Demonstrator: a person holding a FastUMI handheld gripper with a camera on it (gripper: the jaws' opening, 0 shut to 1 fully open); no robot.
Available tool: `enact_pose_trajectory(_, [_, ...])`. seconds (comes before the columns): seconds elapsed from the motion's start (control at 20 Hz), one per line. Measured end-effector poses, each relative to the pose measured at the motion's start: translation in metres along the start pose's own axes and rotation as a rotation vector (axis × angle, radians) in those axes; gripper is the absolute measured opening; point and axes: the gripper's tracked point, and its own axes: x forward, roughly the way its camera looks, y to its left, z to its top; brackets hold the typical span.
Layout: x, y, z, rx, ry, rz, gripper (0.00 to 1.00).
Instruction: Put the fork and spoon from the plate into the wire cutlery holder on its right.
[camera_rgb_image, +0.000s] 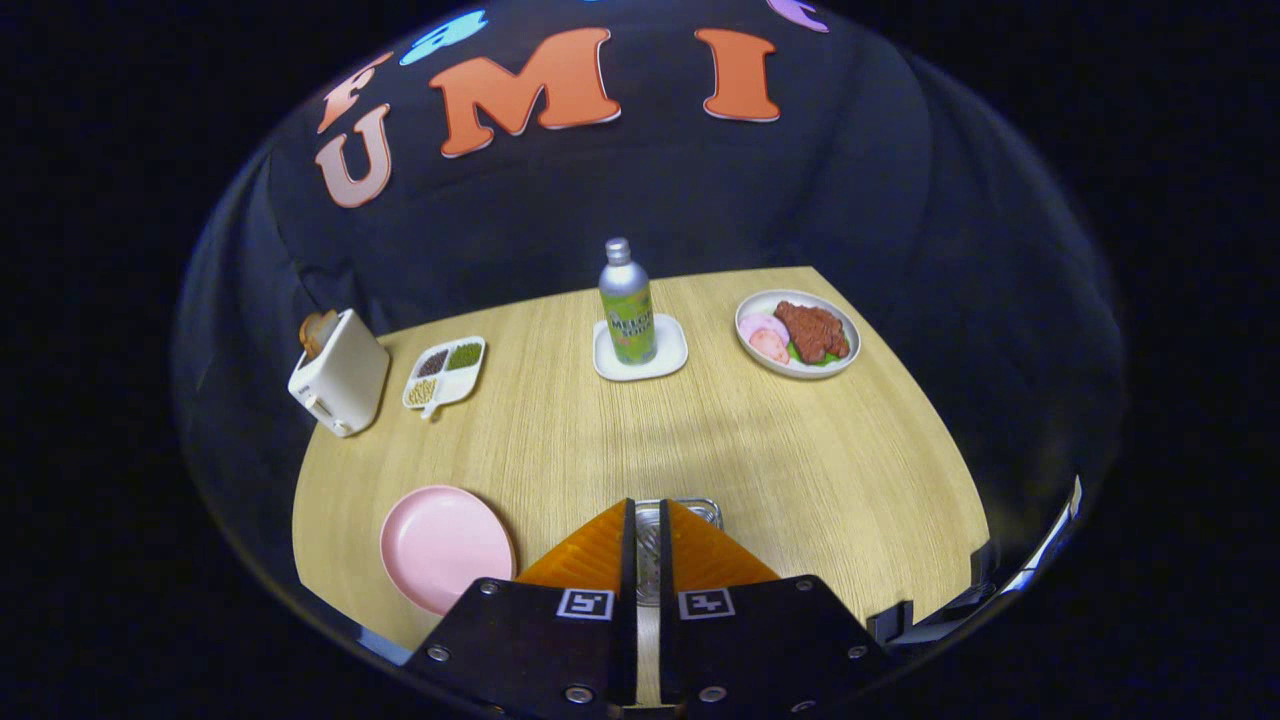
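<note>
Wooden table (800, 450), black cloth wall (640, 200)

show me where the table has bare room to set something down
The widest bare patch of table lies between the gripper and the bottle on its tray, reaching right below the food plate. A smaller patch sits between the pink plate and the divided dish. It is crowded around the fingers, nearly closed over the wire holder.

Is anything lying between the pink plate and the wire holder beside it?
Nothing visible: pink plate and wire holder are separated by bare table. The gripper hangs above the holder, jaws nearly shut, gripping nothing visible.
</note>
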Motion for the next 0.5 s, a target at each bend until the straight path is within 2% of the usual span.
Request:
enact_pose_trajectory(0.1, [-0.014, 0.005, 0.029, -0.004, -0.093, 0.006, 0.12])
enact_pose_trajectory(0.3, [-0.045, 0.019, 0.081, -0.035, -0.259, 0.028, 0.25])
enact_pose_trajectory(0.35, [-0.052, 0.023, 0.09, -0.039, -0.289, 0.034, 0.33])
enact_pose_trajectory(0.4, [-0.057, 0.027, 0.1, -0.038, -0.317, 0.042, 0.36])
enact_pose_trajectory(0.45, [-0.063, 0.031, 0.107, -0.041, -0.338, 0.05, 0.45])
enact_pose_trajectory(0.5, [-0.067, 0.035, 0.115, -0.045, -0.361, 0.055, 0.49])
